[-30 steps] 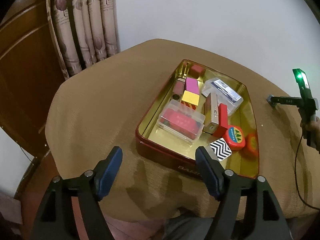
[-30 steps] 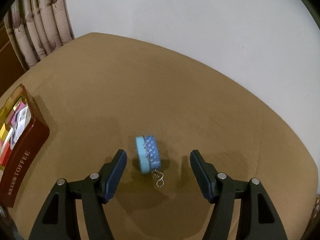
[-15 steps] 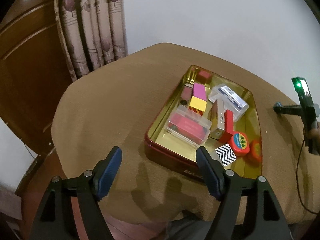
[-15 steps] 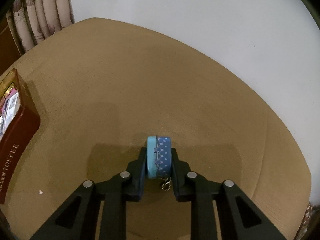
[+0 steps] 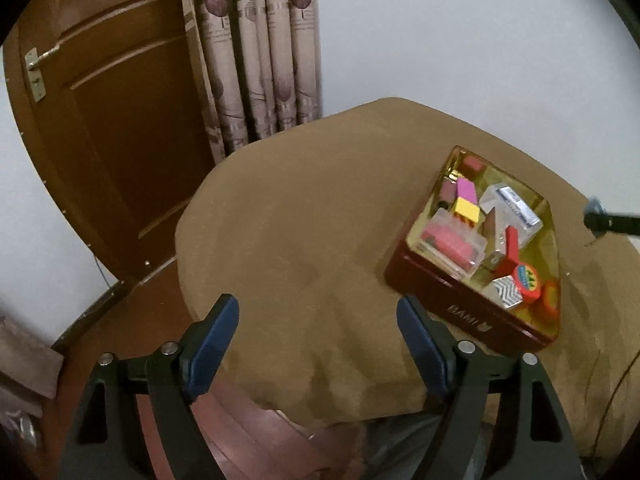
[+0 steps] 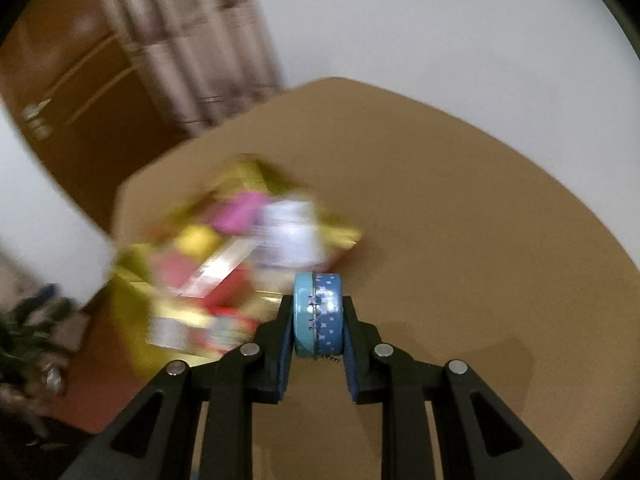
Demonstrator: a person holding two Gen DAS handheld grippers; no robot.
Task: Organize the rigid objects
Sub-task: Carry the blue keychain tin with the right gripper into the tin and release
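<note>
- Our left gripper [image 5: 318, 334] stands wide open with nothing between its jaws, which have just been opening a little more; it hangs over the near edge of the table [image 5: 304, 216], to the left of the tin tray [image 5: 460, 304].
- Left of the tray, the brown cloth of the table is bare as far as we see.
- Inside the tray we count many rigid things already put away: a clear box with pink content [image 5: 452, 240], a pink block [image 5: 467, 191], a yellow block [image 5: 467, 209], a red block [image 5: 510, 250], a zigzag-patterned piece [image 5: 505, 294] and a round red piece [image 5: 528, 278].
- Our right gripper [image 6: 318, 320] is closed on the small round blue case [image 6: 318, 314], held on its edge between the pads, lifted off the table, just right of the tray's near corner; the tray is blurred in the right wrist view.
- We judge the task is almost finished: the blue case is the only thing we see outside the tray, and what is left is to carry it over the rim and release it in a free place, perhaps near the round pieces.
</note>
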